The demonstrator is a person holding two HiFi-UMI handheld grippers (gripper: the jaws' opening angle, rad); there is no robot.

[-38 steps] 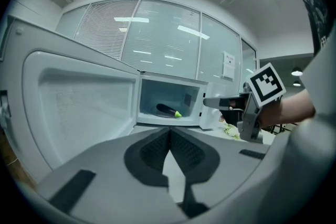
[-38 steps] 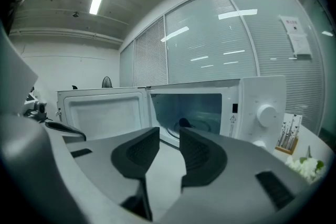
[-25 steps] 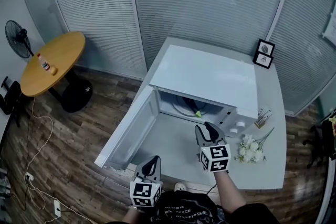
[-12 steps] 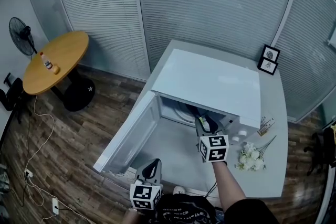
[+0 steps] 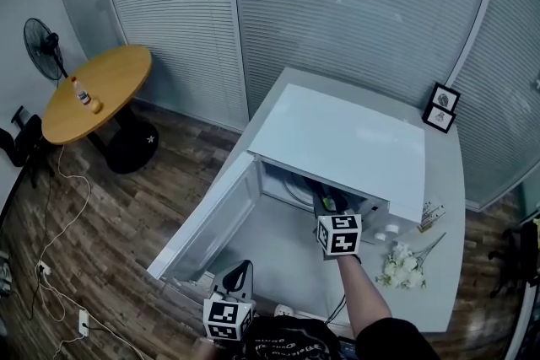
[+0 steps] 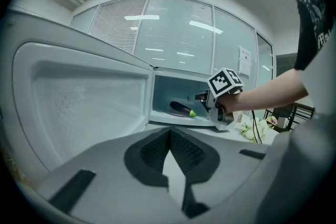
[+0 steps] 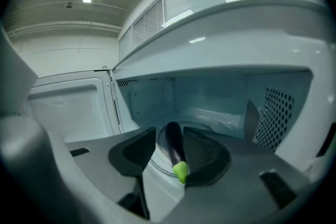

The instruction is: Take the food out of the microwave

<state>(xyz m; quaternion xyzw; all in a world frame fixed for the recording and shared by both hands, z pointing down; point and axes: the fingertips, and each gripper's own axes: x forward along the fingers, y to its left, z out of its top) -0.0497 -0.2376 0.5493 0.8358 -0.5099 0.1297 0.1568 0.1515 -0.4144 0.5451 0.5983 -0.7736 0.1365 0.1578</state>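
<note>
The eggplant (image 7: 176,150) lies on the glass turntable (image 7: 157,170) inside the open microwave (image 5: 337,139), its green stem end toward the cavity's front edge. My right gripper (image 7: 169,135) has moved from above the table in front into the cavity mouth. Its jaws are opening, and the eggplant sits between them, not yet pressed. I judge the grasp comes next. My left gripper (image 5: 239,274) hangs near the table's front edge, jaws together and empty.

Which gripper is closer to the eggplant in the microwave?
Right. The right gripper reaches into the microwave, eggplant between its opening jaws; the left gripper hangs outside by the door.
</note>
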